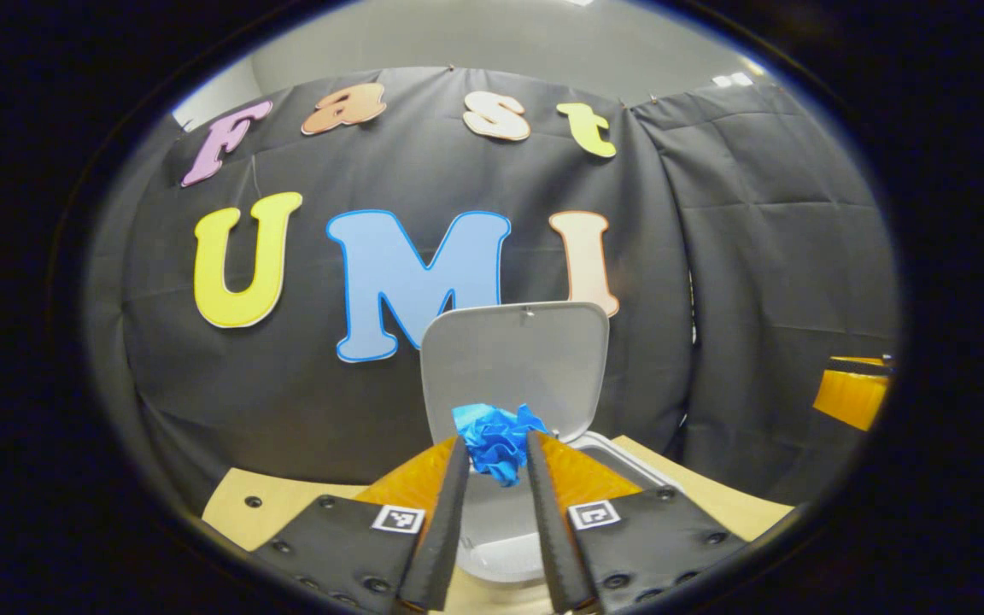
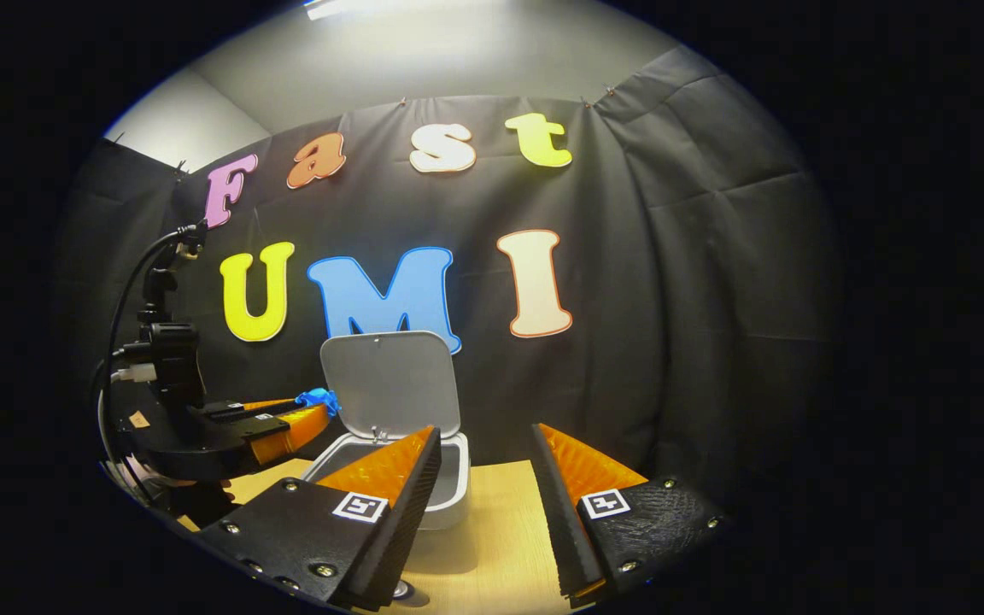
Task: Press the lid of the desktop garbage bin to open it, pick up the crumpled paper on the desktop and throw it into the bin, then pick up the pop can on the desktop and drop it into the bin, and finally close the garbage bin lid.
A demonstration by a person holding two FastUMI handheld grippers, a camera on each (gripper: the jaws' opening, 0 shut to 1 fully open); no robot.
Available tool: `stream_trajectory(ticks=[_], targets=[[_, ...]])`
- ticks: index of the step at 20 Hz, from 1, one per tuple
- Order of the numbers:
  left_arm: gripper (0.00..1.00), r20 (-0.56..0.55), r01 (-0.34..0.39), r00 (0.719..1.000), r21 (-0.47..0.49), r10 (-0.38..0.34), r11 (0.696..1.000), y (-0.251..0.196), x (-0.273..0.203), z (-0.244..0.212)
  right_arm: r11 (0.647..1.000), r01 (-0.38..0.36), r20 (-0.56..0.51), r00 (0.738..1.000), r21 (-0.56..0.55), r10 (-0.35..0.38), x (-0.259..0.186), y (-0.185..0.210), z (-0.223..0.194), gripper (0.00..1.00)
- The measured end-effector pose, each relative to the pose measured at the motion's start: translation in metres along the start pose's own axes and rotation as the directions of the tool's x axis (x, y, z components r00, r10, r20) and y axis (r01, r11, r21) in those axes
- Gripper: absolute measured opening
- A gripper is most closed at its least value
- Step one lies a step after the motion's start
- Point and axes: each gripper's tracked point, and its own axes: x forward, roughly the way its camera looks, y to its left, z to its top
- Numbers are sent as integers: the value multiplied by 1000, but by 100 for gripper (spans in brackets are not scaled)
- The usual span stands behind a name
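Blue crumpled paper (image 1: 496, 440) pinched between the fingertips of the left gripper (image 1: 494, 444), held above the near rim of the white desktop garbage bin (image 1: 500, 534), lid (image 1: 516, 359) standing upright behind it. From the right gripper view, same wad (image 2: 318, 398) carried at the tip of the left gripper (image 2: 308, 412), seemingly just short of, or at, the left edge of the bin (image 2: 449, 500) rather than over its middle. Right gripper (image 2: 483, 444) hanging near the bin on the wooden desktop (image 2: 500, 547) with jaws spread wide and nothing between them. Step in hand, by judgement: dropping the paper. Best done by carrying the wad a little farther forward until squarely over the opening, keeping clear of the raised lid (image 2: 389, 380) so as not to knock it shut, then parting the fingers fully and pausing, since creased paper may cling to one pad. Worth keeping the idle gripper back from the rim meanwhile. Pop can not located here; to be sought once the paper lands.
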Motion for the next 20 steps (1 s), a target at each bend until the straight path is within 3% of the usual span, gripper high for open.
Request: stream_trajectory(ticks=[1, 3, 8, 12, 17, 20], targets=[[66, 0, 6, 1000, -6, -6, 1000, -3, -2, 0, 1000, 2, -1, 1000, 1, -2, -1, -1, -1, 68], [71, -3, 1, 1000, -6, -1, 1000, -2, 0, -1, 1000, 3, -4, 1000, 3, -3, 0, -1, -2, 68], [71, -10, -21, 1000, -10, 21, 1000, 14, -3, -2, 1000, -22, -29, 999, 2, 22, 3, 8, -14, 68], [71, -10, -64, 998, -6, 64, 998, 38, -11, -1, 995, -99, -109, 989, 3, 99, 0, 36, -51, 68], [71, -16, -132, 991, -13, 132, 991, 73, -27, -4, 977, -214, -257, 944, -7, 205, 0, 71, -116, 70], [71, -21, -175, 984, -21, 175, 984, 95, -40, -7, 961, -275, -346, 904, -22, 251, 1, 85, -154, 82]])
